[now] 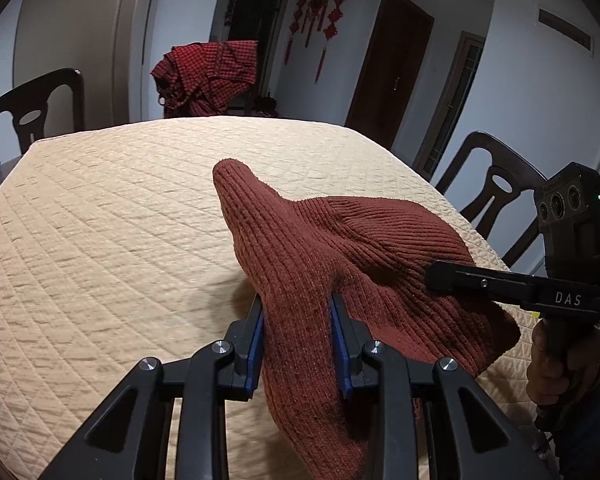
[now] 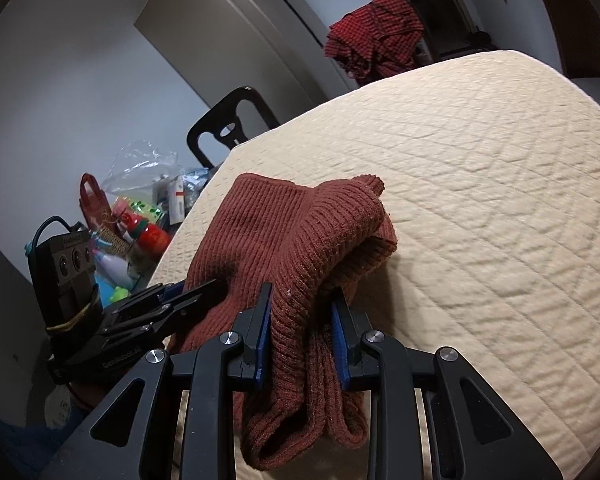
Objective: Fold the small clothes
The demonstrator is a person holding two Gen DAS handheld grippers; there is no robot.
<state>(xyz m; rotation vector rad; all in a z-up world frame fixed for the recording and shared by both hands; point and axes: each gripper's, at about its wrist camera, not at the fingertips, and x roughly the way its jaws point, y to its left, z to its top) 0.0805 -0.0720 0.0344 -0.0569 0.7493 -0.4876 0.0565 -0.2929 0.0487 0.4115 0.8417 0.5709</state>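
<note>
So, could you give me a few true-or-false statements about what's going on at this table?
1. Both grippers, left gripper and right gripper, grip the rust-brown ribbed knit garment. True.
2. The garment lies flat and neatly folded. False: it is bunched and partly lifted off the cream quilted table cover.
3. A red checked cloth is draped beyond the table's far edge. True.
4. The cover is plain blue. False: it is cream, with diamond stitching.
5. Dark wooden chairs stand by the table. True.
</note>
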